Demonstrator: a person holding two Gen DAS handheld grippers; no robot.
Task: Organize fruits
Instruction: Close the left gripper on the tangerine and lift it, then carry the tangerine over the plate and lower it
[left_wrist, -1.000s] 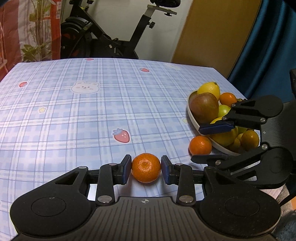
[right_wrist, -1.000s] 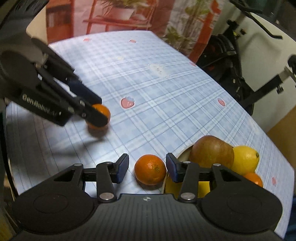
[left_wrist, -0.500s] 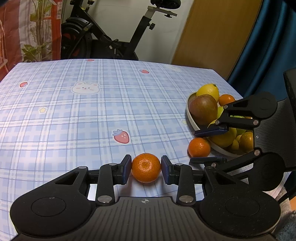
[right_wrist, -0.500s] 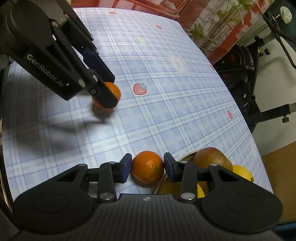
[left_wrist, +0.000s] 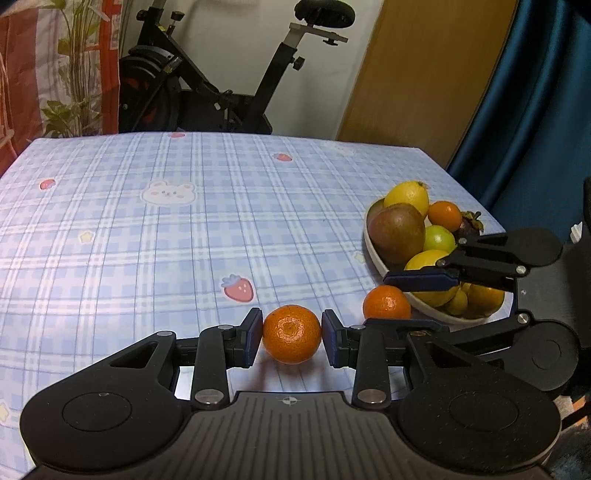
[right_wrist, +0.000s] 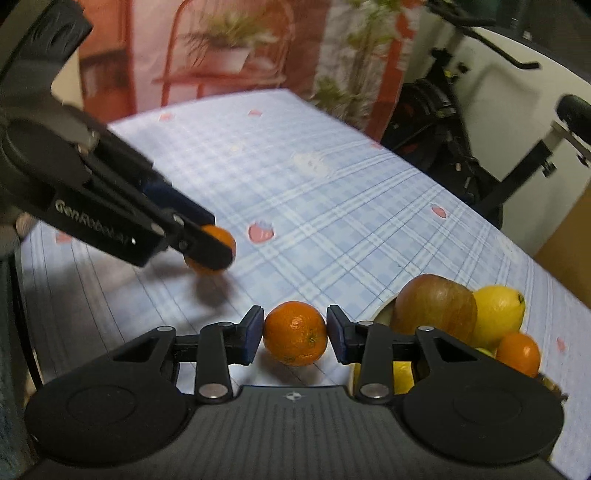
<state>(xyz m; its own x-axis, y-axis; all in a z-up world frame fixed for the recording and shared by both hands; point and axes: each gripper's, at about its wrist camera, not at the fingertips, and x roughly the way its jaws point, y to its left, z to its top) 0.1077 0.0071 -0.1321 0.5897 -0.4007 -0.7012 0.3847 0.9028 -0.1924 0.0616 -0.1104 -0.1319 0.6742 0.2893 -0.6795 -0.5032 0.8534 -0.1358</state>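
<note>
My left gripper (left_wrist: 291, 336) is shut on a tangerine (left_wrist: 291, 339), held just above the blue plaid tablecloth (left_wrist: 184, 240). My right gripper (right_wrist: 295, 334) is shut on a second tangerine (right_wrist: 295, 333), beside the white fruit bowl (left_wrist: 373, 245). The bowl holds an apple (left_wrist: 398, 232), lemons (left_wrist: 408, 194), a lime and small oranges. In the left wrist view the right gripper (left_wrist: 413, 295) sits around its tangerine (left_wrist: 386, 302) at the bowl's near rim. In the right wrist view the left gripper (right_wrist: 207, 240) and its tangerine (right_wrist: 218, 236) are at the left.
An exercise bike (left_wrist: 221, 96) stands behind the table's far edge. A blue curtain (left_wrist: 535, 92) hangs at the right and a wooden door (left_wrist: 424, 66) beside it. A floral curtain (left_wrist: 55, 66) and a plant are at the far left.
My right gripper closed its jaws onto the second tangerine by the bowl and has lifted and turned with it. My left gripper keeps its tangerine and has barely moved.
</note>
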